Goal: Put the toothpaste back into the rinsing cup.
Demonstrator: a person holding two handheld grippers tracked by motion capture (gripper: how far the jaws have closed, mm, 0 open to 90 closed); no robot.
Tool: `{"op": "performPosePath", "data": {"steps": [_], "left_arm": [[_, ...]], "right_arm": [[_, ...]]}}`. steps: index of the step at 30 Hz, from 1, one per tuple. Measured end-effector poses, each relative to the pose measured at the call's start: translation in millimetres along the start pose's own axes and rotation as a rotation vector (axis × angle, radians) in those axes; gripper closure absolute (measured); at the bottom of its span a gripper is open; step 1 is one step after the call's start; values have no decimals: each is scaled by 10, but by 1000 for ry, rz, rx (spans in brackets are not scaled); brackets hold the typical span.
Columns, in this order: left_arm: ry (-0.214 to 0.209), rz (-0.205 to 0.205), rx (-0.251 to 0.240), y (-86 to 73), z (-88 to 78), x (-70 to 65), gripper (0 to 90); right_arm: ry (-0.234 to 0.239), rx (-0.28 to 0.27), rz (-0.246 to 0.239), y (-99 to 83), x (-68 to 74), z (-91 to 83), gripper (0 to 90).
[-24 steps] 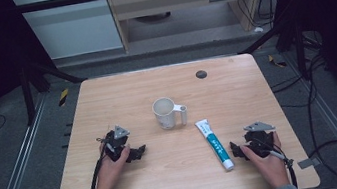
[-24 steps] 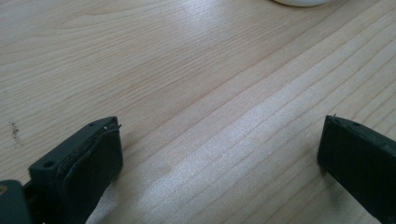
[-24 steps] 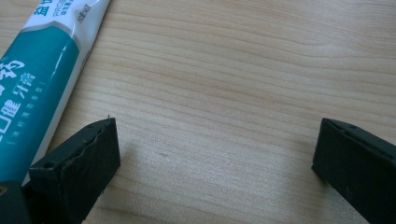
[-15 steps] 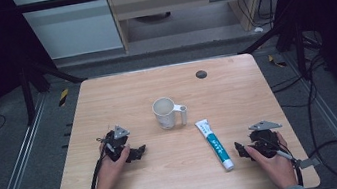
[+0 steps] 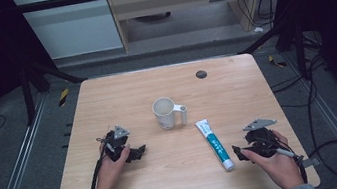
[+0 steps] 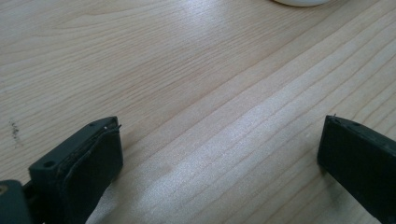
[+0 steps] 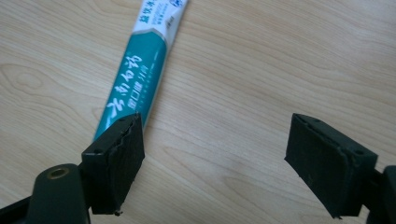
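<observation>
A white mug (image 5: 165,113) stands upright mid-table with its handle to the right. A teal and white toothpaste tube (image 5: 214,144) lies flat to its right, running toward the near edge. My right gripper (image 5: 238,152) rests low on the table just right of the tube's near end, pointing left. In the right gripper view its jaws (image 7: 215,126) stand wide open over bare wood, and the tube (image 7: 140,70) runs up from behind the left jaw. My left gripper (image 5: 137,153) sits left of the mug, pointing right. It is open (image 6: 219,135) and holds nothing.
The wooden table (image 5: 121,96) has a small dark round hole (image 5: 201,74) near its far edge. The mug's base (image 6: 301,2) shows at the top of the left gripper view. Dark frame rails and cables surround the table.
My right hand has drifted slightly toward the near edge. The left hand, the mug and the tube have stayed where they were.
</observation>
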State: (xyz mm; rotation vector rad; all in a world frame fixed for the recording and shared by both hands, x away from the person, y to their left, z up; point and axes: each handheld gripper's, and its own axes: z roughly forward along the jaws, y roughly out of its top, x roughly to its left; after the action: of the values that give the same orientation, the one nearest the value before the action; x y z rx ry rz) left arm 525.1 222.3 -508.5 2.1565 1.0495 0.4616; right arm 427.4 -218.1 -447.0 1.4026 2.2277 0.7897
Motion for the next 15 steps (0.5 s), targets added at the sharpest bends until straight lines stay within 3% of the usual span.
{"op": "performPosePath", "data": {"steps": [15], "left_arm": [[0, -1, -1, 0, 1, -1, 0]], "right_arm": [[10, 78, -40, 359, 136, 46, 246]]}}
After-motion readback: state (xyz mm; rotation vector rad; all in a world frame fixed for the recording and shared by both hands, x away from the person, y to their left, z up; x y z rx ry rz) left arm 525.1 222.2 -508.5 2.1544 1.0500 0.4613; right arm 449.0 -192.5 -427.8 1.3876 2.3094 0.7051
